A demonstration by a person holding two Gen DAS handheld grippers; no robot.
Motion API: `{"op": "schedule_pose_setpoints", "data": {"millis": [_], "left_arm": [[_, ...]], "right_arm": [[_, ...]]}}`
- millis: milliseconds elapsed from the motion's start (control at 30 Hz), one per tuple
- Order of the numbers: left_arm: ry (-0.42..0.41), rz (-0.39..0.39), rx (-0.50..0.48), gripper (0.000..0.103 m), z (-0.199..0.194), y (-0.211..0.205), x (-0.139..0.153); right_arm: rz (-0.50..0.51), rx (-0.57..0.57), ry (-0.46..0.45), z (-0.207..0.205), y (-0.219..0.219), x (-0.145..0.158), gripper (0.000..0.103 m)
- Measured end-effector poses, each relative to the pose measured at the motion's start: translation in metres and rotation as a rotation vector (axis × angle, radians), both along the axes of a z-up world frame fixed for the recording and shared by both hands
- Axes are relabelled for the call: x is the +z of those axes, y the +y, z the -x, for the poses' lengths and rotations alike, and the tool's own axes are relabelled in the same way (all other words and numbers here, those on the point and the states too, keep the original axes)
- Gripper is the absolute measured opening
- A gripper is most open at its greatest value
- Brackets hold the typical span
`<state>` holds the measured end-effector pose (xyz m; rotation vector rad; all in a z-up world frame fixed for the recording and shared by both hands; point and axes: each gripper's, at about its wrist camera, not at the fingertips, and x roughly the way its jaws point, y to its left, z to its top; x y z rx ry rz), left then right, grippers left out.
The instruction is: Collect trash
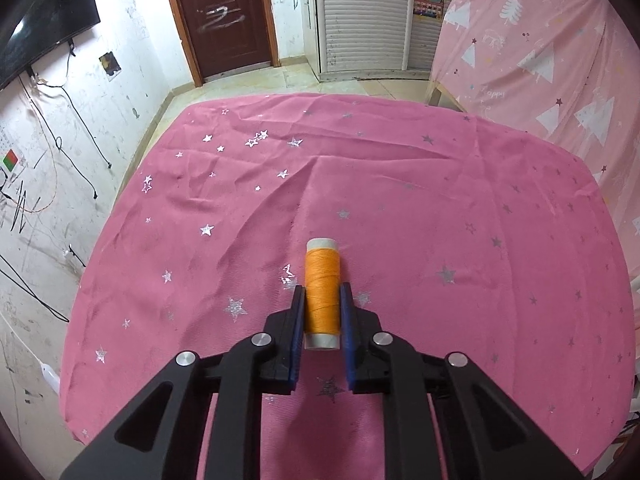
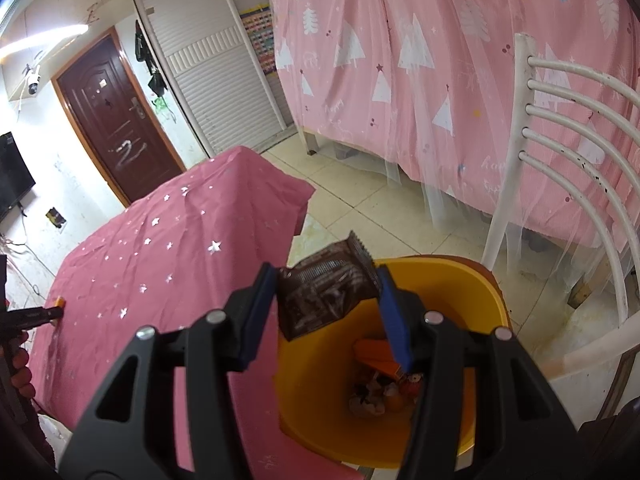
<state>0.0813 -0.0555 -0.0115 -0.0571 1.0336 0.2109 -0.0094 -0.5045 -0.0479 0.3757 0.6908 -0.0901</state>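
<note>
An orange thread spool (image 1: pixel 322 280) lies on the pink star-print tablecloth (image 1: pixel 420 200), its length pointing away from me. My left gripper (image 1: pixel 322 286) is shut on it, with the blue pads (image 1: pixel 298 312) pressed against both sides of its near half. In the right wrist view my right gripper (image 2: pixel 325 270) is shut on a crumpled brown snack wrapper (image 2: pixel 324 300) and holds it above the near rim of a yellow bin (image 2: pixel 460 280). Several pieces of trash (image 2: pixel 380 388) lie at the bin's bottom. At that view's far left edge the left gripper (image 2: pixel 50 313) shows with the orange spool (image 2: pixel 60 302).
The bin stands on the tiled floor (image 2: pixel 380 208) beside the table's right edge. A white metal chair (image 2: pixel 560 140) stands to the right of the bin. Pink tree-print curtains (image 2: pixel 420 60) hang behind. A dark door (image 1: pixel 224 12) and a wall-mounted screen (image 1: pixel 44 32) are beyond the table.
</note>
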Motion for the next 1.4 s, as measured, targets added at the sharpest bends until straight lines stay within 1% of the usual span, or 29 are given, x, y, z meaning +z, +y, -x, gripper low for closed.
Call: {"op": "schedule_pose_setpoints", "data": {"millis": [100, 233, 400, 600, 700, 767, 800, 900, 1000, 1067, 1233, 1400], "left_arm": [[-0.014, 0.026, -0.011, 0.010, 0.002, -0.006, 0.004], [-0.051, 0.043, -0.082, 0.010, 0.008, -0.029, 0.023], [-0.095, 0.055, -0.224, 0.010, 0.018, -0.083, 0.045], [-0.099, 0.074, -0.385, 0.010, 0.029, -0.149, 0.057], [-0.108, 0.082, -0.470, 0.010, 0.039, -0.185, 0.062], [-0.120, 0.103, -0.529, 0.010, 0.046, -0.206, 0.065], [-0.128, 0.119, -0.571, 0.010, 0.050, -0.220, 0.066], [-0.152, 0.139, -0.650, 0.010, 0.061, -0.250, 0.067], [-0.175, 0.131, -0.721, 0.010, 0.070, -0.282, 0.062], [-0.171, 0.125, -0.752, 0.010, 0.073, -0.298, 0.058], [-0.142, 0.143, -0.813, 0.010, 0.080, -0.334, 0.049], [-0.111, 0.157, -0.840, 0.010, 0.082, -0.353, 0.040]], "right_arm": [[-0.001, -0.002, 0.001, 0.000, -0.001, -0.001, 0.050], [-0.005, -0.009, 0.002, 0.001, -0.004, -0.002, 0.050], [-0.009, -0.021, 0.004, 0.002, -0.008, -0.003, 0.052], [-0.013, -0.036, 0.005, 0.004, -0.013, -0.002, 0.060], [-0.022, -0.045, -0.002, 0.006, -0.017, -0.001, 0.062], [-0.030, -0.058, -0.010, 0.009, -0.022, 0.001, 0.063], [-0.035, -0.064, -0.013, 0.010, -0.025, 0.002, 0.063], [-0.055, -0.097, -0.030, 0.016, -0.039, 0.006, 0.064], [-0.062, -0.127, -0.043, 0.022, -0.050, 0.009, 0.065], [-0.063, -0.150, -0.049, 0.028, -0.059, 0.011, 0.065], [-0.081, -0.197, -0.067, 0.039, -0.077, 0.014, 0.065], [-0.081, -0.223, -0.075, 0.046, -0.085, 0.016, 0.065]]}}
